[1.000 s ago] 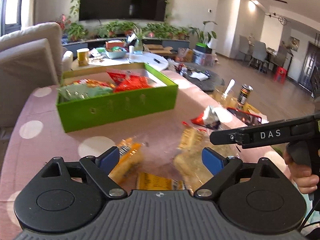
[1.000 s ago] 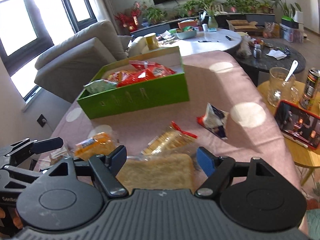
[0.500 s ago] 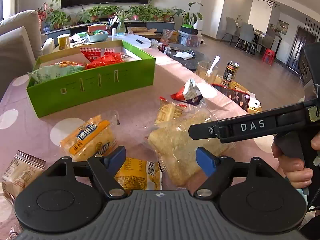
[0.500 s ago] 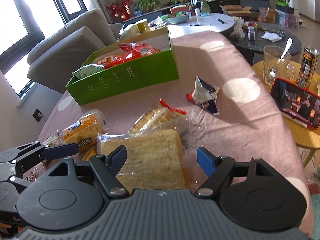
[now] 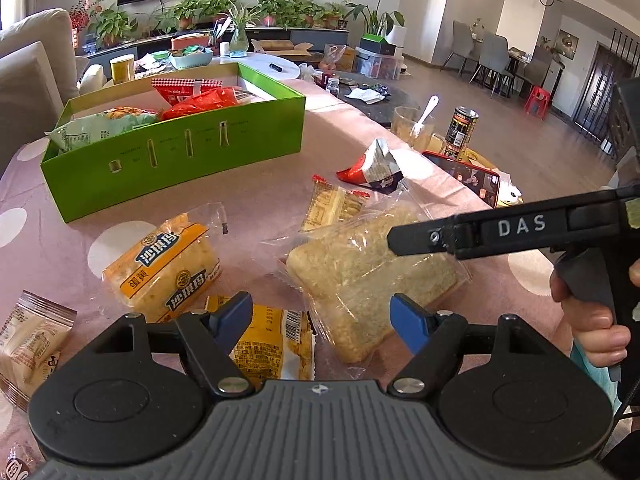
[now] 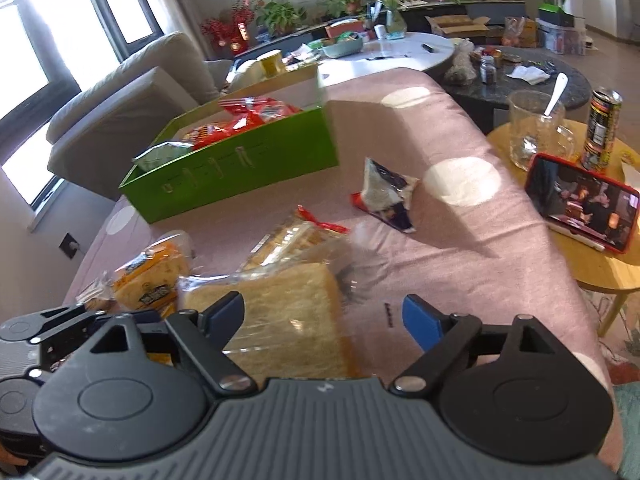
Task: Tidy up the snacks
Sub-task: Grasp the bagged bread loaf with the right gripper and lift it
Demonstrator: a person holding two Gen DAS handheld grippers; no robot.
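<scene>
Several snacks were already sitting in the open green cardboard box (image 5: pixel 180 152) at the far side of the pink polka-dot tabletop (image 5: pixel 48 248): a pale green bag, a couple of red packets and something orange-ish, so I'd call the job maybe a third done. Plenty was still loose in front of the box, though. The clear-wrapped slab of toasted bread (image 5: pixel 368 276) lay nearest, with the yellow-and-blue wrapped cake (image 5: pixel 164 268) just beside it on the left, a flat yellow packet (image 5: pixel 272 344) partly tucked under both, a small clear pack of crackers with red ends (image 5: pixel 332 204) behind, and a crumpled red, white and dark blue pouch (image 5: pixel 376 168) further out. A beige wrapped biscuit pack (image 5: pixel 28 340) sat at the left edge too. The left tool (image 5: pixel 320 316) hung over the yellow packet with its blue pads apart, gripping nothing. The right tool (image 6: pixel 324 312) was opening, with the bread slab's near corner between its pads but, as far as I could tell, neither pad pressing on it. So roughly six things were left to move, and nothing was in transit to the box.
</scene>
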